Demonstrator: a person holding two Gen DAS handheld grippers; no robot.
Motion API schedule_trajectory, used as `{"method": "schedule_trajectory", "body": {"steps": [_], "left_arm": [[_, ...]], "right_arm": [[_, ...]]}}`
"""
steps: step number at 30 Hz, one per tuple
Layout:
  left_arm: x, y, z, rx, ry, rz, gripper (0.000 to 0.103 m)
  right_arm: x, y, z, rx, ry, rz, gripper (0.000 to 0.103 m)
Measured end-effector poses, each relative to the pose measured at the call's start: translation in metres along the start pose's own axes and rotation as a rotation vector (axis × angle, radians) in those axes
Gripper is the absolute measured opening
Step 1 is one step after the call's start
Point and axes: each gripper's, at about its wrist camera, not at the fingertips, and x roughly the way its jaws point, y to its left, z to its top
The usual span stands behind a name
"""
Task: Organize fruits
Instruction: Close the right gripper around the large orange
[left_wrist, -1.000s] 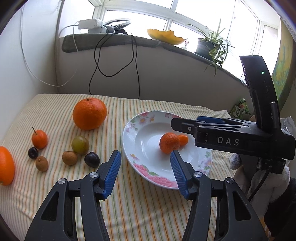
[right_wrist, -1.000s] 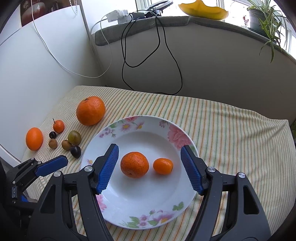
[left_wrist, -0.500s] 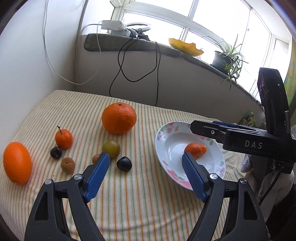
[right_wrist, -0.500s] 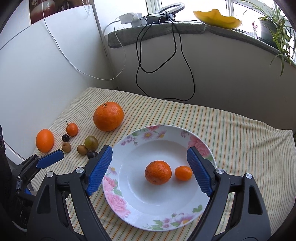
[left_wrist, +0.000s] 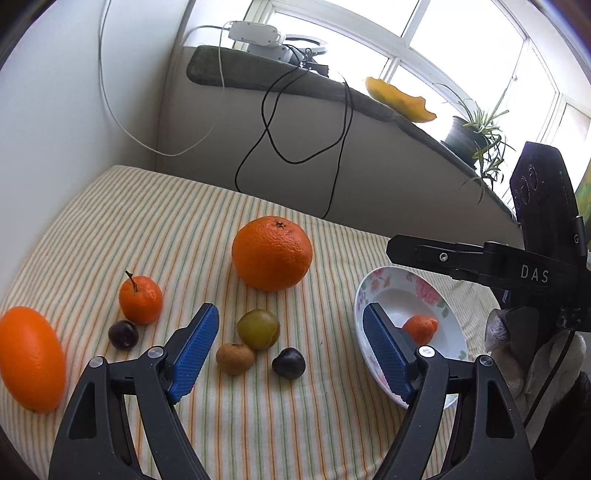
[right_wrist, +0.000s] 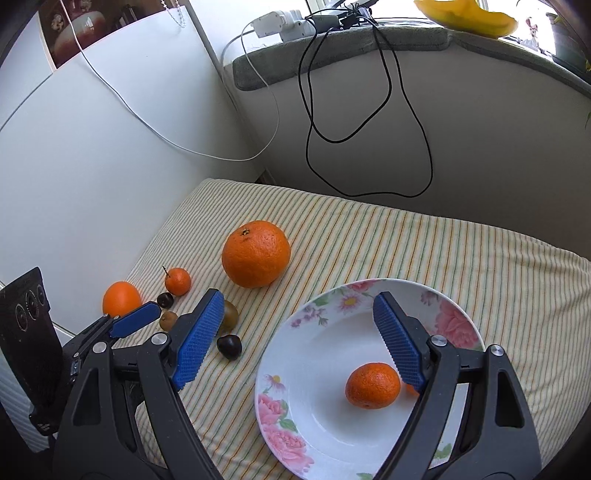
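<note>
My left gripper (left_wrist: 290, 308) is open and empty above the striped cloth, over a green plum (left_wrist: 258, 328), a brown fruit (left_wrist: 235, 358) and a dark plum (left_wrist: 288, 363). A big orange (left_wrist: 272, 253) lies beyond them. To the left lie a stemmed mandarin (left_wrist: 140, 299), another dark fruit (left_wrist: 123, 334) and an oval orange (left_wrist: 31, 358). My right gripper (right_wrist: 299, 295) is open and empty over the left rim of the flowered plate (right_wrist: 321, 369). A mandarin (right_wrist: 372, 385) lies in the plate, and a smaller one is mostly hidden behind the right finger.
The striped cloth (right_wrist: 443, 258) covers the whole table, which meets a white wall on the left and a grey ledge behind. Black and white cables (right_wrist: 369, 147) hang down from the ledge. A potted plant (left_wrist: 469, 136) and a yellow dish (left_wrist: 399, 99) sit on the sill.
Both grippers' jaws have spread wider. My left gripper swung left from the plate to above the loose small fruit. My right gripper shifted left, so the mandarins no longer lie between its fingers.
</note>
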Motion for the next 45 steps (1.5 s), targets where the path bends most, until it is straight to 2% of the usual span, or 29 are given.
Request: {"method": "schedule_trajectory", "body": {"steps": [6, 21, 26, 32, 35, 40, 45], "left_arm": [[0.02, 0.017, 0.013, -0.051, 0.035, -0.028, 0.081], [0.062, 0.032, 0.032, -0.098, 0.104, -0.087, 0.079], [0.069, 0.033, 0.033, -0.11, 0.127, -0.114, 0.077], [0.077, 0.032, 0.039, -0.103, 0.134, -0.11, 0.072], [0.079, 0.03, 0.037, -0.099, 0.141, -0.11, 0.067], [0.082, 0.029, 0.038, -0.095, 0.144, -0.101, 0.067], [0.083, 0.031, 0.04, -0.098, 0.143, -0.095, 0.065]], "right_arm": [[0.028, 0.001, 0.016, 0.053, 0.055, 0.049, 0.085], [0.1, -0.018, 0.041, 0.245, 0.173, 0.202, 0.085], [0.116, -0.013, 0.043, 0.238, 0.199, 0.206, 0.085], [0.125, -0.001, 0.047, 0.202, 0.207, 0.196, 0.085], [0.127, 0.005, 0.049, 0.183, 0.202, 0.196, 0.083], [0.141, 0.014, 0.054, 0.159, 0.221, 0.192, 0.075], [0.155, 0.019, 0.056, 0.153, 0.236, 0.19, 0.072]]}}
